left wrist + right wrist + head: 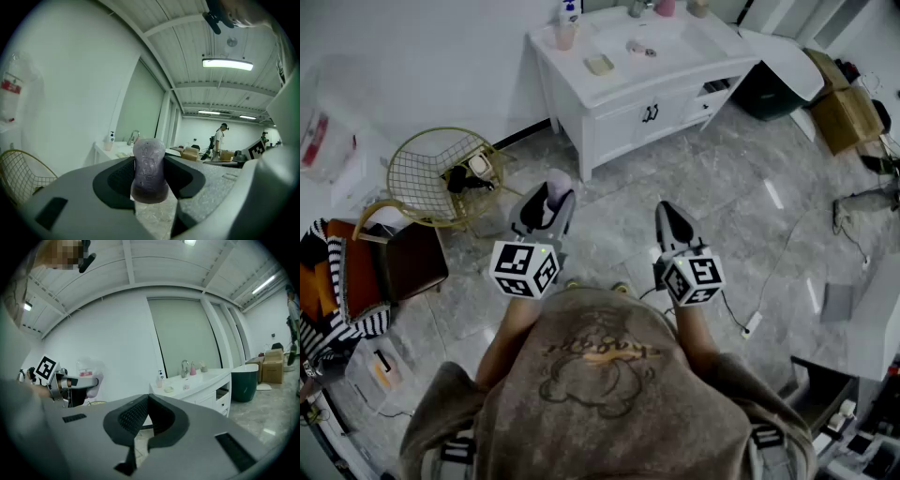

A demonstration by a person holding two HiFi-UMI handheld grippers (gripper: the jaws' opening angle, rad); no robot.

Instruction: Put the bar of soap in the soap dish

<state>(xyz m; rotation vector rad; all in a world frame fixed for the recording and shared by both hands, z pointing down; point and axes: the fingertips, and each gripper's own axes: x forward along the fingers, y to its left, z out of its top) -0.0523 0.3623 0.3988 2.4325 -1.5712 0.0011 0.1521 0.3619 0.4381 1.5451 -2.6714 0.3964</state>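
ROOM: you are standing on open floor [750,187], vanity [637,80] well ahead, wire basket [441,173] crowding your left | LEFT: left gripper [546,197] is clamping bar of soap [149,168], long axis standing upright | RIGHT: right gripper [148,404] is holding nothing, jaws together | DISH: soap dish [600,64] is sitting on the vanity top

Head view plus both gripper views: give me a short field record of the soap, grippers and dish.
bar of soap: purple, upright between the fingers of the left gripper
left gripper: closed on it
right gripper: shut, empty
soap dish: probably the small pale one on the white vanity
stage: soap not yet at dish
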